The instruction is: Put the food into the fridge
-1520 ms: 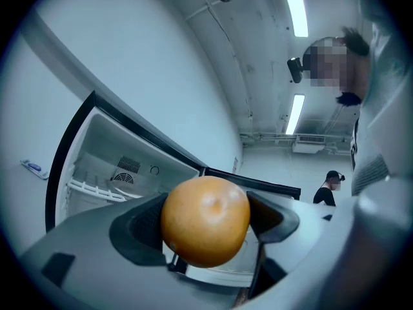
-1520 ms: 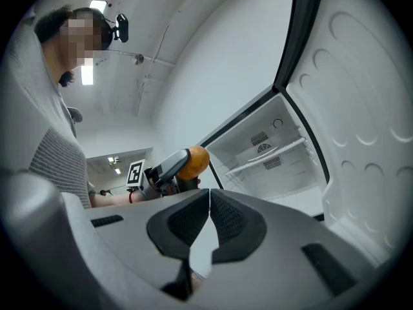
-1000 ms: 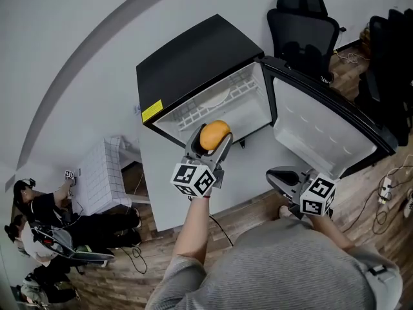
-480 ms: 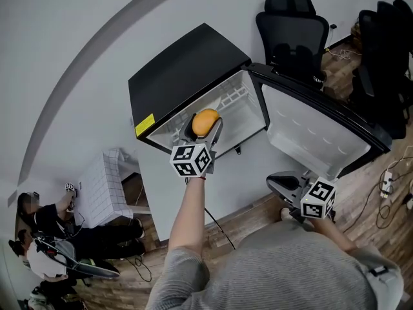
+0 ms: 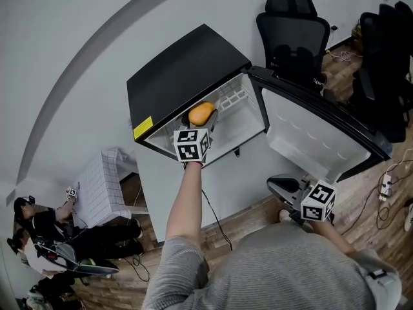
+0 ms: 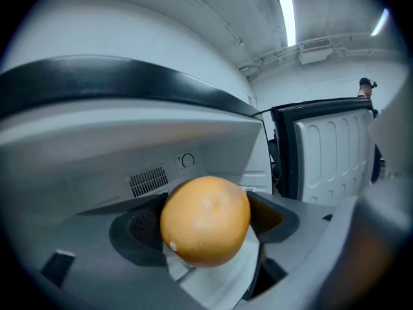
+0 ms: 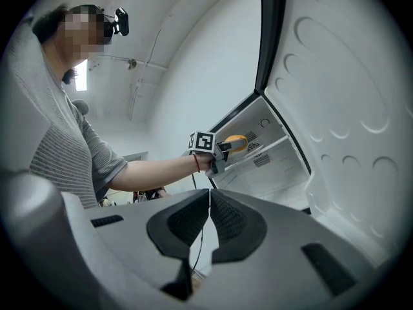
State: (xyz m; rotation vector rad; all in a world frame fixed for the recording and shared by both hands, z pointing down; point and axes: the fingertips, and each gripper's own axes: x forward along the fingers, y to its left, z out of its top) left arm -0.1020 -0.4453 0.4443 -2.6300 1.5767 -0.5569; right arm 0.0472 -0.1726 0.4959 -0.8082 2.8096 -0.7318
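Observation:
An orange (image 6: 205, 219) sits between the jaws of my left gripper (image 5: 201, 116), which is shut on it. The orange (image 5: 201, 114) is held at the open front of the small black fridge (image 5: 181, 70), level with its upper shelf. In the right gripper view the orange (image 7: 236, 141) shows at the fridge opening. The fridge door (image 5: 322, 124) stands wide open to the right. My right gripper (image 7: 210, 221) is shut with nothing in it, and the right gripper (image 5: 284, 186) hangs low in front of the door.
A black office chair (image 5: 293, 31) stands behind the fridge door, another dark chair (image 5: 387, 63) at the far right. A white tiled box (image 5: 97, 179) sits left of the fridge. People (image 5: 39, 228) crouch at the lower left. Cables (image 5: 387, 192) lie on the wood floor.
My left gripper has carried the orange forward from in front of the fridge to its open mouth. The right gripper has stayed where it was.

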